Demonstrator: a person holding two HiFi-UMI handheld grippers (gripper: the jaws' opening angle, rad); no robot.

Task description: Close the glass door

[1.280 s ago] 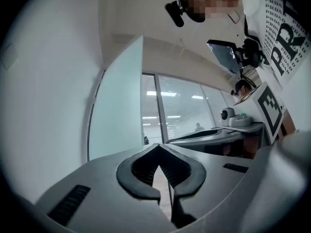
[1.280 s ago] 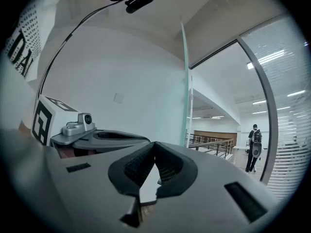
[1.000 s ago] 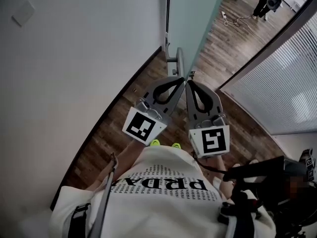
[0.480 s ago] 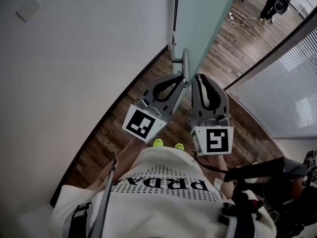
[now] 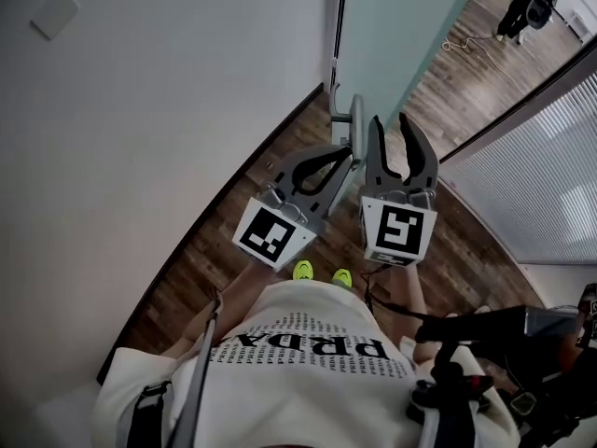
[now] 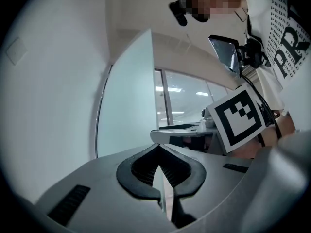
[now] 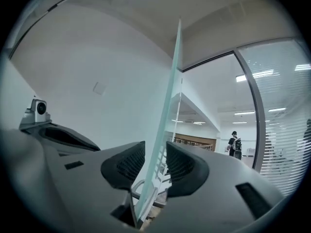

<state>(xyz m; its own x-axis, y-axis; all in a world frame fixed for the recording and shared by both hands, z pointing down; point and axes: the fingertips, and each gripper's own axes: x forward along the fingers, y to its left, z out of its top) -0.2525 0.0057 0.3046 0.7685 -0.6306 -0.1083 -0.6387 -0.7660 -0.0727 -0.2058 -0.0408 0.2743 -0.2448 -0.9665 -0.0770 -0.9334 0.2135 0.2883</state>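
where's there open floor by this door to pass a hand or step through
Bare wood floor lies between the white wall and the left gripper, and again between the right gripper and the blinds. Crowded at the door handle, where the right gripper's opening jaws straddle the glass door.

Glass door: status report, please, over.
Left gripper shut, beside the handle. Right gripper: fingers opening, door edge between them, not pressed. Door not yet closed. Nothing seen blocking it.

Left claw (image 5: 347, 153) closed; right claw (image 5: 389, 127) opening, glass door (image 5: 401, 26) between its jaws.
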